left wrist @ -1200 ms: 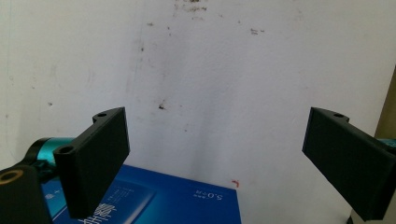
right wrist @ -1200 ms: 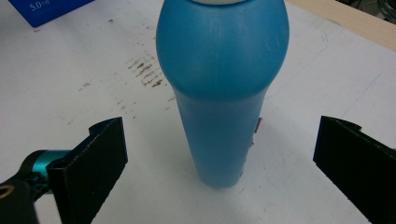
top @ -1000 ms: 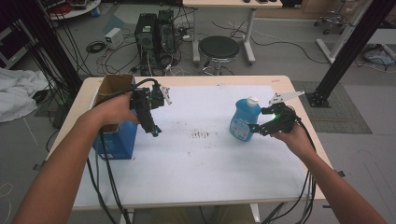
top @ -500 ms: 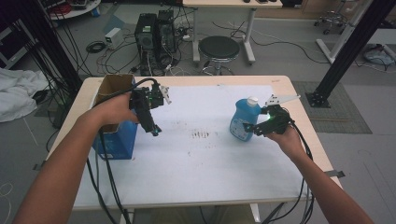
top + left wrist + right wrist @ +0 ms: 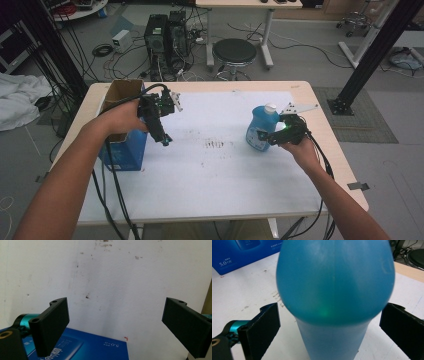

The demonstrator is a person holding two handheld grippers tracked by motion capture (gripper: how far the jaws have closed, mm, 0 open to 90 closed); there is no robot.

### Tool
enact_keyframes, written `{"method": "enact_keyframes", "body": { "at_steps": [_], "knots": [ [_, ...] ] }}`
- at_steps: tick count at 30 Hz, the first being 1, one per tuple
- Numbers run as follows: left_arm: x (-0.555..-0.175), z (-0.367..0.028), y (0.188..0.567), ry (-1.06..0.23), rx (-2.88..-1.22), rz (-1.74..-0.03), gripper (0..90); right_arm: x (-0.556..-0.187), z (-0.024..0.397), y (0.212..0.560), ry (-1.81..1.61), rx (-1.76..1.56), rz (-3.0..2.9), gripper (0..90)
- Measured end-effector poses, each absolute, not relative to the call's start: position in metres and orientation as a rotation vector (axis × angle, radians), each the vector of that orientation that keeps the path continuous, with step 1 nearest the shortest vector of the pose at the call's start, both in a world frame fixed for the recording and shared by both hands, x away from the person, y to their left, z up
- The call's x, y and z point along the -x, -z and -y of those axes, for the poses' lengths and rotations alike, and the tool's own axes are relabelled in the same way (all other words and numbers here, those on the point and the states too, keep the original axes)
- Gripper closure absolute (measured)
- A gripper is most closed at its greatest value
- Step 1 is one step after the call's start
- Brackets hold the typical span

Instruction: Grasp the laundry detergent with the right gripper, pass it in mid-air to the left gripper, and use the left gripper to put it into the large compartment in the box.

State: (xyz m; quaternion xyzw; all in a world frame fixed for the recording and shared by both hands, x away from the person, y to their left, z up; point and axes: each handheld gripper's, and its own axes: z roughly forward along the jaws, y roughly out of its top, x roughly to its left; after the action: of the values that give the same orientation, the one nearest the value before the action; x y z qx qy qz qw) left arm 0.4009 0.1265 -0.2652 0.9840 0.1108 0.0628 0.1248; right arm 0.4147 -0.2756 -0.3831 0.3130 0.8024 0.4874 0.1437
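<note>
A blue bottle (image 5: 259, 127) with a white cap stands upright on the white table cover, right of centre. My right gripper (image 5: 269, 138) is open around its lower body; in the right gripper view the bottle (image 5: 334, 290) sits between the two spread jaws, clear of both. My left gripper (image 5: 164, 140) hovers open over the cover beside an open blue cardboard box (image 5: 121, 135) at the table's left. In the left gripper view its jaws stand wide apart with nothing between them, and the box's top edge (image 5: 95, 347) shows below.
The white cover (image 5: 215, 170) has dark smudges (image 5: 214, 145) in its middle. Beyond the far table edge stand a black stool (image 5: 234, 51), computer towers (image 5: 167, 30) and loose cables. A black frame post (image 5: 372, 55) rises at the right.
My right gripper has slid left, closer around the bottle's lower body. The left gripper has barely moved.
</note>
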Motion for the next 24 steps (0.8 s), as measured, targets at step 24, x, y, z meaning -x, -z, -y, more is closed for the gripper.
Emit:
{"method": "enact_keyframes", "body": {
  "at_steps": [24],
  "knots": [
    [-0.4007,-0.1274,0.2653,-0.185,-2.864,-0.323,7.4,-0.416,0.2731,0.3914,-1.465,-0.865,-2.277,26.0]
  ]
}}
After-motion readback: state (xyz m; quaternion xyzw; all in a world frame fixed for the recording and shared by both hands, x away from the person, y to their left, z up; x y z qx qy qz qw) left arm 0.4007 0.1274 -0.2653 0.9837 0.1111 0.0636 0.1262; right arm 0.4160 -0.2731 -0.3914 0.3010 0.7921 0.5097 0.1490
